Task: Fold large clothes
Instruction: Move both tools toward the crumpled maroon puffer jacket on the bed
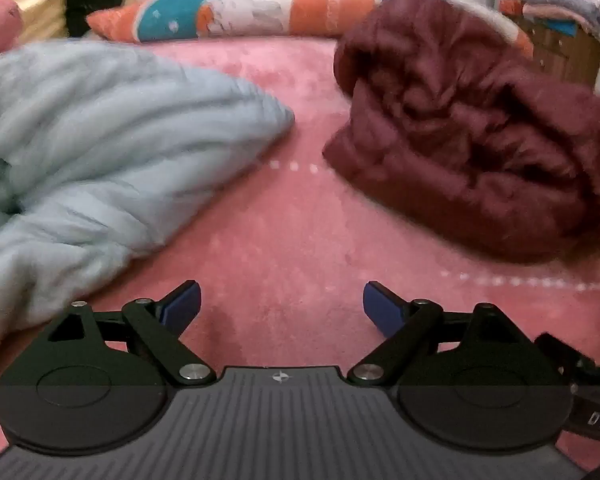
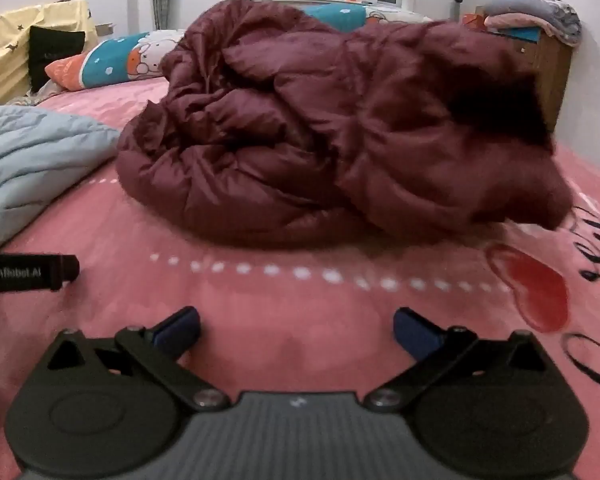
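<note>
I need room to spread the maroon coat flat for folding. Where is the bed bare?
Bare pink bedspread lies between the light blue quilt and the maroon coat, widening toward both open grippers. The front strip with the dotted line and red heart is free too. Behind, the long cartoon bolster crowds the far edge.
</note>
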`<move>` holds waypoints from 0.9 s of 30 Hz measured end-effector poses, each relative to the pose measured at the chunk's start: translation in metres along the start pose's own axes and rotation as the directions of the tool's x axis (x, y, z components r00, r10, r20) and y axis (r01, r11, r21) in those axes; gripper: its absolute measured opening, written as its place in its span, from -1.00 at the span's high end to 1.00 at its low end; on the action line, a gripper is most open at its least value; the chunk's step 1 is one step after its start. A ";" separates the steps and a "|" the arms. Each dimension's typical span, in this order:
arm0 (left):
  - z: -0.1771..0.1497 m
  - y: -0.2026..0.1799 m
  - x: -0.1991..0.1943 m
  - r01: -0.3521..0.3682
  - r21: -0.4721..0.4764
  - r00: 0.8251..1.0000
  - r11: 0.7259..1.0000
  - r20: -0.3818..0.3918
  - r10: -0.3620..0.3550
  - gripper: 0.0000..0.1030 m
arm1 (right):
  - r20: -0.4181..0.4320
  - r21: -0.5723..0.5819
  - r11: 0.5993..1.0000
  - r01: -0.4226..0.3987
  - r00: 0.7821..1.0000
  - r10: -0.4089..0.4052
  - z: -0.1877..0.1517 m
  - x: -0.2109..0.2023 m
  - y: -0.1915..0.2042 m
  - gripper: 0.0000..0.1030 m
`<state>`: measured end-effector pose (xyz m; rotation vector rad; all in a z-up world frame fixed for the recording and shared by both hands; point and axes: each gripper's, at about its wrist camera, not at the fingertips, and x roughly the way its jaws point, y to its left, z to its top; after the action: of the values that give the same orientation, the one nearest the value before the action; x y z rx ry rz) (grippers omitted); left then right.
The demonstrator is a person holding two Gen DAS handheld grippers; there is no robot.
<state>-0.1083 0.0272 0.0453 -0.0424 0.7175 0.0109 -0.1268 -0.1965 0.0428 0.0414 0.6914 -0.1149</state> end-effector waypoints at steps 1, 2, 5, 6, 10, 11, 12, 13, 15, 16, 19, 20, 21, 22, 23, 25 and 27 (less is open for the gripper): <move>0.002 -0.003 -0.013 -0.010 0.009 1.000 1.000 0.021 0.010 -1.00 | 0.015 -0.004 1.000 0.013 1.000 -0.013 0.000 -0.013 -0.005 -0.98; 0.003 -0.002 -0.030 -0.019 0.020 0.999 1.000 0.047 0.018 -1.00 | 0.039 -0.007 1.000 0.017 0.999 -0.016 -0.001 -0.025 -0.010 -0.98; 0.007 0.006 -0.085 -0.039 0.049 0.991 0.998 0.131 0.032 -1.00 | 0.118 -0.003 0.999 0.037 0.992 -0.037 0.008 -0.062 -0.019 -0.98; 0.007 0.010 -0.105 -0.045 0.056 0.986 0.997 0.163 0.035 -1.00 | 0.144 -0.002 0.999 0.034 0.989 -0.034 0.011 -0.075 -0.022 -0.98; 0.010 0.023 -0.179 -0.090 0.078 0.961 0.993 0.270 0.066 -1.00 | 0.217 -0.008 0.999 0.031 0.976 -0.029 0.025 -0.112 -0.025 -0.98; 0.008 0.027 -0.196 -0.094 0.077 0.954 0.993 0.292 0.067 -1.00 | 0.226 -0.013 0.999 0.031 0.974 -0.027 0.032 -0.120 -0.019 -0.98; 0.006 0.034 -0.215 -0.099 0.074 0.946 0.992 0.315 0.071 -1.00 | 0.237 -0.014 0.999 0.031 0.971 -0.027 0.036 -0.130 -0.019 -0.98; 0.006 0.039 -0.229 -0.106 0.072 0.941 0.992 0.330 0.077 -1.00 | 0.249 -0.017 0.999 0.032 0.968 -0.027 0.039 -0.139 -0.019 -0.98; 0.012 0.038 -0.248 -0.121 0.078 0.934 0.990 0.346 0.087 -1.00 | 0.270 -0.027 0.999 0.038 0.963 -0.030 0.047 -0.155 -0.017 -0.98; 0.009 0.045 -0.266 -0.125 0.071 0.930 0.990 0.357 0.092 -1.00 | 0.279 -0.031 0.999 0.042 0.960 -0.031 0.051 -0.162 -0.016 -0.98; 0.010 0.052 -0.305 -0.150 0.055 0.912 0.987 0.392 0.116 -1.00 | 0.315 -0.041 0.999 0.033 0.949 -0.018 0.059 -0.186 -0.012 -0.98; 0.008 0.056 -0.318 -0.157 0.054 0.908 0.986 0.402 0.122 -1.00 | 0.329 -0.041 0.999 0.027 0.944 -0.012 0.059 -0.193 -0.012 -0.98; 0.009 0.056 -0.326 -0.166 0.050 0.903 0.985 0.408 0.132 -1.00 | 0.344 -0.042 0.999 0.023 0.939 -0.007 0.062 -0.200 -0.010 -0.98; 0.005 0.063 -0.340 -0.171 0.047 0.898 0.984 0.418 0.136 -1.00 | 0.362 -0.042 0.999 0.017 0.932 0.000 0.062 -0.207 -0.009 -0.98; 0.013 0.061 -0.341 -0.178 0.040 0.894 0.983 0.424 0.145 -1.00 | 0.376 -0.047 0.999 0.013 0.926 0.006 0.065 -0.213 -0.007 -0.98; 0.005 0.067 -0.359 -0.188 0.027 0.884 0.982 0.441 0.157 -1.00 | 0.404 -0.059 0.998 0.009 0.915 0.016 0.070 -0.224 -0.002 -0.98; -0.001 0.055 -0.368 -0.202 0.014 0.876 0.979 0.450 0.174 -1.00 | 0.428 -0.066 0.998 -0.002 0.903 0.030 0.072 -0.234 0.001 -0.98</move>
<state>-0.3872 0.0834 0.2846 0.0872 0.2552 0.1812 -0.2601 -0.1792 0.2479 -0.0400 0.2516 -0.0816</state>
